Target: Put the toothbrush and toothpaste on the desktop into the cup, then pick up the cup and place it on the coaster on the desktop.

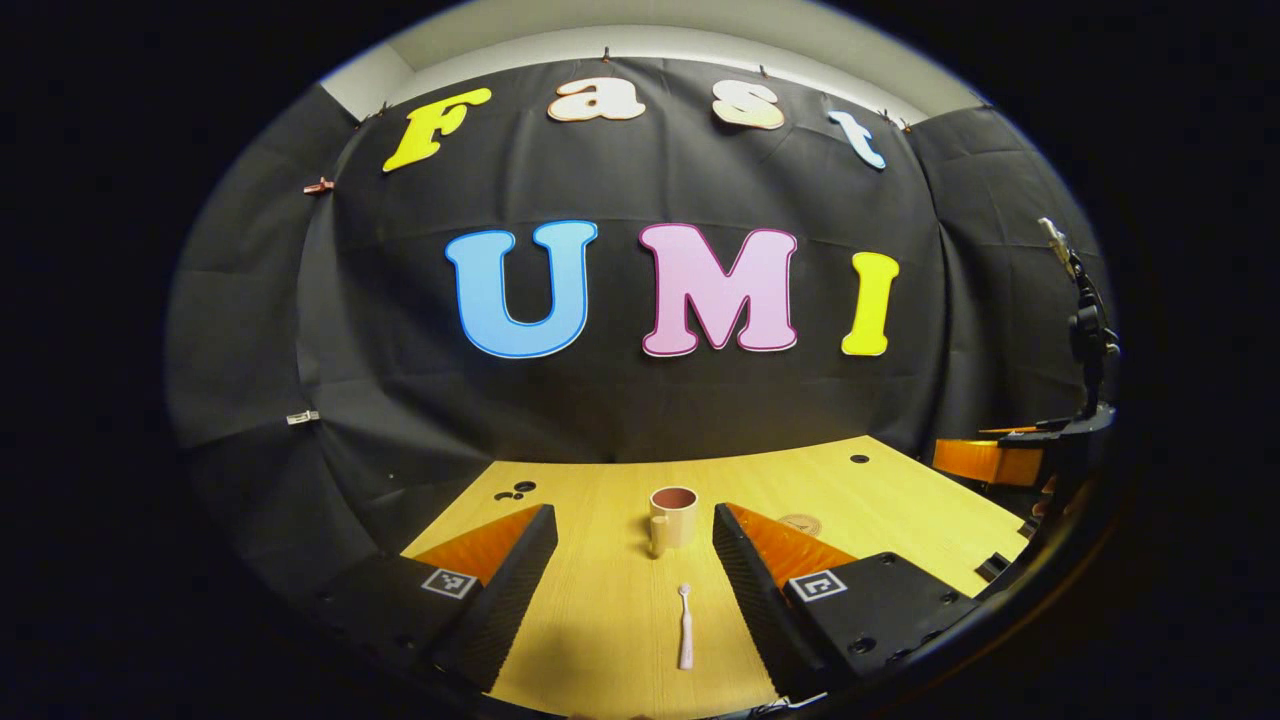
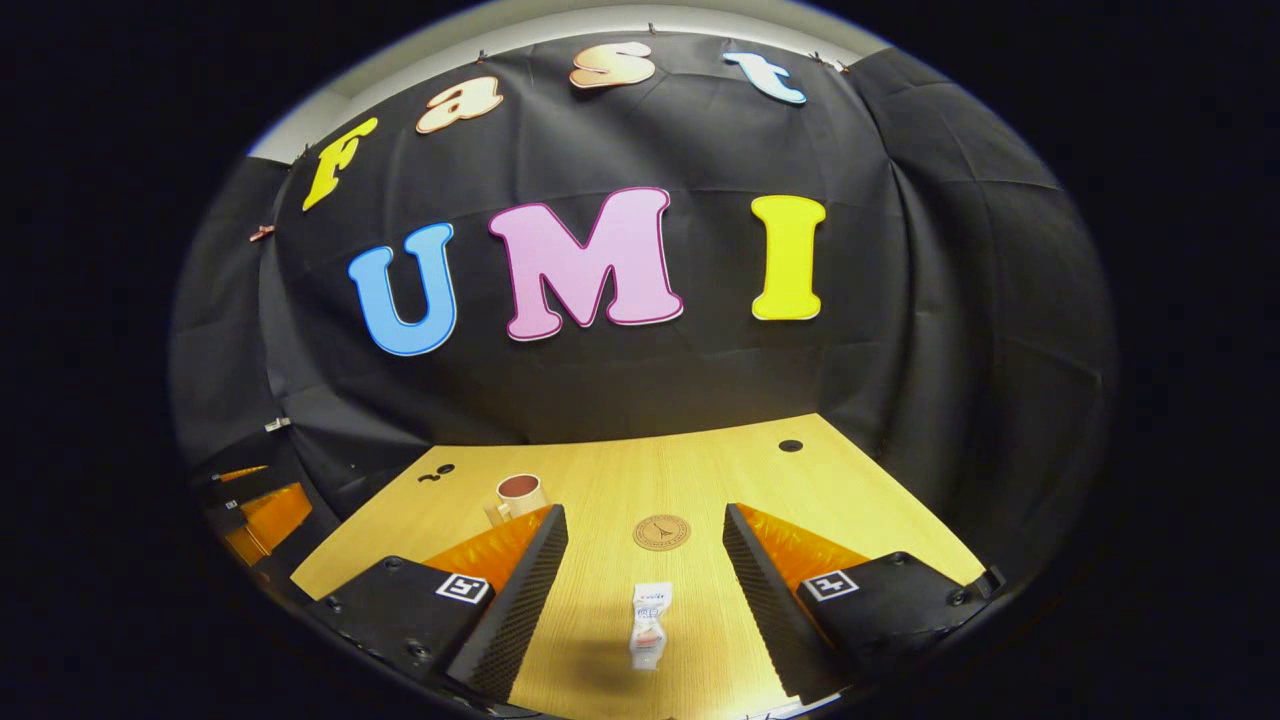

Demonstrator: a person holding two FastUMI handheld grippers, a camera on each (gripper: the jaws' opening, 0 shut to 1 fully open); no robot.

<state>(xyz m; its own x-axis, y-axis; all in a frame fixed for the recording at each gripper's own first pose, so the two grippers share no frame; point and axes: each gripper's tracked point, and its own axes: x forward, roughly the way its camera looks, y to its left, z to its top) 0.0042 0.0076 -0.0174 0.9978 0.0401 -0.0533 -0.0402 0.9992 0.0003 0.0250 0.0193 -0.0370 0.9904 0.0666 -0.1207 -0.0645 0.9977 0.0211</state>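
Note:
A cream cup (image 1: 673, 517) with a reddish inside stands upright on the wooden desktop (image 1: 600, 620), its handle toward me. A white toothbrush (image 1: 685, 627) lies flat in front of it, between the spread fingers of my left gripper (image 1: 635, 585), which is open and holds nothing. In the right gripper view a small white toothpaste tube (image 2: 650, 624) lies between the fingers of my right gripper (image 2: 645, 590), also open and empty. Beyond the tube sits a round brown coaster (image 2: 661, 532). The cup (image 2: 520, 496) stands to the left of it, partly behind the left finger.
The coaster's edge (image 1: 800, 523) peeks past my left gripper's right finger. Round cable holes (image 1: 859, 458) (image 2: 790, 445) are set in the desktop near the back. A stand with a mounted device (image 1: 1085, 340) rises at the right edge.

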